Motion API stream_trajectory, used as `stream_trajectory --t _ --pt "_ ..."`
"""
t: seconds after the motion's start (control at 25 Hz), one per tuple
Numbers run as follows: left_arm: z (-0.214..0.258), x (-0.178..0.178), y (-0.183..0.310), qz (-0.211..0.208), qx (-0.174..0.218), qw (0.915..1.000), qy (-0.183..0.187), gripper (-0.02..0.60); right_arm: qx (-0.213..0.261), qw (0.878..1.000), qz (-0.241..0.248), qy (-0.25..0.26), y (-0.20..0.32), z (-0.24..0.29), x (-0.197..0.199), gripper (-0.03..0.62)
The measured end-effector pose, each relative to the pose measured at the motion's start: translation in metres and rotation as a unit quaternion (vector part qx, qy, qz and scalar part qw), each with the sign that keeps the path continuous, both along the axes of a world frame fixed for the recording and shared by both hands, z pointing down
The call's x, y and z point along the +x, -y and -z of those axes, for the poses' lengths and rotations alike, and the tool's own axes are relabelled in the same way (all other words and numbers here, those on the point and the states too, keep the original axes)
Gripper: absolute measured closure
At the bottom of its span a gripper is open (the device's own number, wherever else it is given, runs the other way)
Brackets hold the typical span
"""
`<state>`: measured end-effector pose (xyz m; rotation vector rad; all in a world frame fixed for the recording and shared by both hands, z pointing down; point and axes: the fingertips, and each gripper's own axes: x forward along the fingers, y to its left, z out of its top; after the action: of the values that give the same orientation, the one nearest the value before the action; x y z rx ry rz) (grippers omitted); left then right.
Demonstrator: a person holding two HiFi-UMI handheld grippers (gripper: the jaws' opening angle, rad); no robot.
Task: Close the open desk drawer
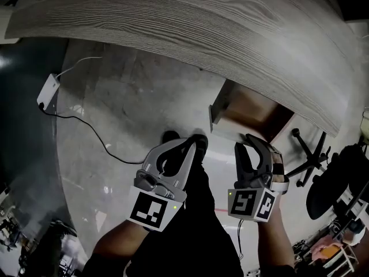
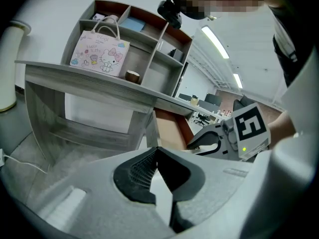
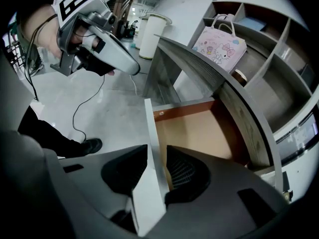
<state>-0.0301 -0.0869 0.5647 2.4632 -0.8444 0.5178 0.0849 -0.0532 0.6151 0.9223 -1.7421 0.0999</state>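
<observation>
The open drawer (image 1: 248, 113) sticks out from under the grey wooden desk top (image 1: 173, 16); its brown inside (image 3: 194, 128) holds nothing I can see. My right gripper (image 1: 247, 146) points down over the drawer's front edge. In the right gripper view the pale front panel (image 3: 149, 128) runs between the jaws of the right gripper (image 3: 157, 156), which stands open astride it. My left gripper (image 1: 190, 144) hangs to the left of the drawer, above the floor. Its tips meet, so the left gripper (image 2: 158, 151) is shut on nothing. The drawer (image 2: 172, 128) lies beyond it.
A white power strip (image 1: 48, 91) with a black cable lies on the floor at left. An office chair base (image 1: 308, 152) stands right of the drawer. A shelf unit on the desk holds a pink bag (image 2: 99, 51) and a cup (image 2: 132, 75). A white bin (image 3: 152, 34) stands past the desk.
</observation>
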Motion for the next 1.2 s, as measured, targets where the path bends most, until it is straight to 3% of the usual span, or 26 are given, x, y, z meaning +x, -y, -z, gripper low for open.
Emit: stream_trajectory --t 0.52,1.0,1.2 --pt "-0.011 0.018 -0.006 -0.024 0.002 0.9997 0.0 0.574 0.012 0.999 0.023 -0.031 0.004 -0.004 -0.002 0.517" --pt "0.002 0.028 -0.006 -0.032 -0.001 0.9995 -0.007 0.574 0.044 0.998 0.017 -0.032 0.015 0.032 0.003 0.491" --pt "0.01 0.031 -0.002 -0.029 0.001 0.9995 -0.012 0.574 0.086 0.995 0.007 -0.053 0.031 0.052 0.013 0.474"
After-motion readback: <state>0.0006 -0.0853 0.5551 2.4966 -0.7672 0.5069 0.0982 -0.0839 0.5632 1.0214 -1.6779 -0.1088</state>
